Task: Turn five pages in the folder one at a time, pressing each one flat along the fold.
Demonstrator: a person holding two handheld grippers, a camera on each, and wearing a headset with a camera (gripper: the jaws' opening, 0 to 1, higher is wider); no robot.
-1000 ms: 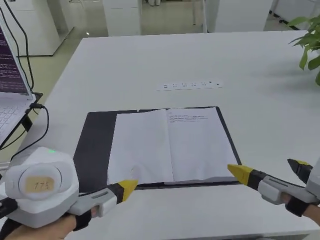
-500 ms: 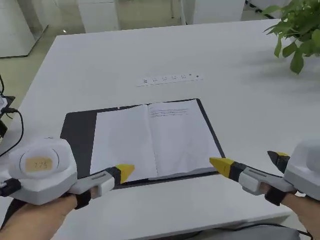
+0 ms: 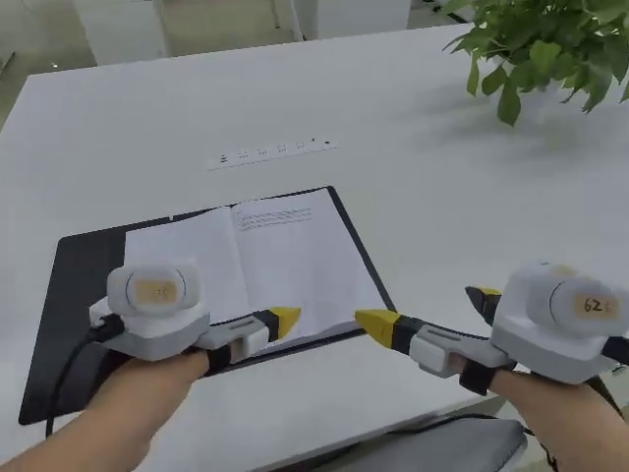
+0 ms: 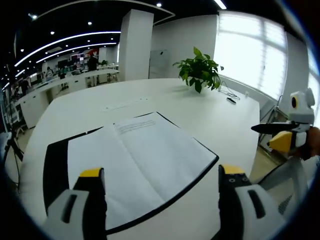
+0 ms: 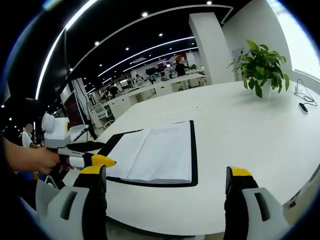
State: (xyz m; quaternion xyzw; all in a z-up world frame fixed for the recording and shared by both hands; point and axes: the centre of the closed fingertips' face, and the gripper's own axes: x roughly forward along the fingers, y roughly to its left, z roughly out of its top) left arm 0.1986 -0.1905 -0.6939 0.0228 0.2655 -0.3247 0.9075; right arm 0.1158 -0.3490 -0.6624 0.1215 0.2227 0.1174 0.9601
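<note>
A black folder (image 3: pixel 59 295) lies open on the white table, with white pages (image 3: pixel 285 256) spread flat on both sides of the fold. My left gripper (image 3: pixel 277 321) hovers over the folder's near edge, open and holding nothing. My right gripper (image 3: pixel 428 309) hangs just right of the folder's near right corner, jaws wide apart and empty. In the left gripper view the pages (image 4: pixel 140 150) lie straight ahead between the left gripper's (image 4: pixel 161 172) jaws. From the right gripper (image 5: pixel 166 171) view the folder (image 5: pixel 192 150) lies ahead, left of centre.
A white power strip (image 3: pixel 270 152) is set into the table beyond the folder. A potted plant (image 3: pixel 541 44) stands at the far right. The table's near edge (image 3: pixel 324 433) runs just under both grippers, with a grey seat (image 3: pixel 442 447) below it.
The camera has swung right, so the laptop has left the picture and the plant has come in. The left gripper has moved forward over the folder's near edge. Both grippers stay open.
</note>
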